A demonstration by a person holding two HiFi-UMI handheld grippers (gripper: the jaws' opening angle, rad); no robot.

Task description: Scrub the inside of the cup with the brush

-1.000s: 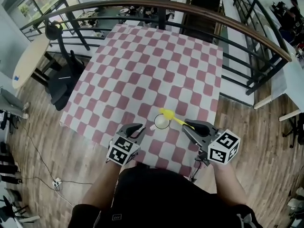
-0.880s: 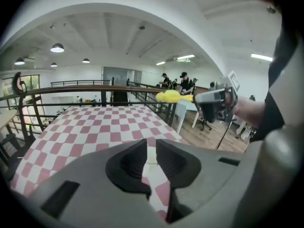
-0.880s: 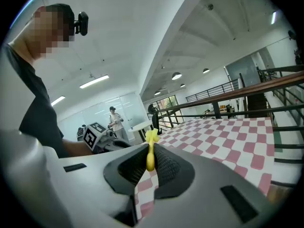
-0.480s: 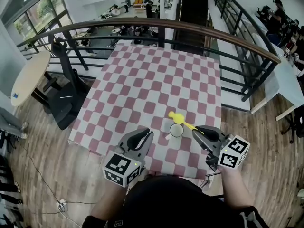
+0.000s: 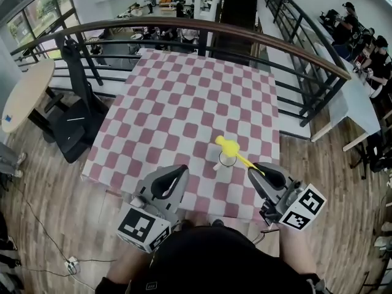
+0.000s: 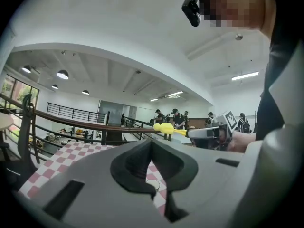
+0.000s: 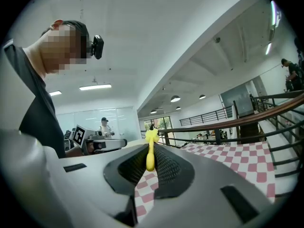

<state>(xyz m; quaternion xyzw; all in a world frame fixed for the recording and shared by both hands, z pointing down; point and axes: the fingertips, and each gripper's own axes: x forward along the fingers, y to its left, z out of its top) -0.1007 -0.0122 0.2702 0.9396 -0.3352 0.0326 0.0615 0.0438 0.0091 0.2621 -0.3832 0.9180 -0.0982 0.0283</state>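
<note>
Your right tool [image 5: 253,168] is pinching the yellow brush [image 5: 229,146] by the end of its handle. In the right gripper view the handle runs straight out between the two ribbed pads [image 7: 168,167], which press on it from both sides, and the brush head points away from you. The cup [image 5: 227,160] (white, mouth up) stands on the checked surface [image 5: 184,97], close to the near edge and toward the near right corner, with its small handle turned toward the near left. In the head view the brush head lies over the far rim of the cup. The left gripper view shows the same head held higher than the cup [image 6: 153,184], not down inside it. Your left tool [image 5: 179,173] hangs over the near edge of the surface, to the left of the cup and apart from it. Its jaws have just been closing and are now pressed together with nothing between them. In the left gripper view the tips meet in a single seam, and the cup shows on the surface through the gap below that seam. Both tools are held roughly level, with their marker cubes toward your body. A dark railing [image 5: 202,24] curves round beyond the far edge of the surface.
</note>
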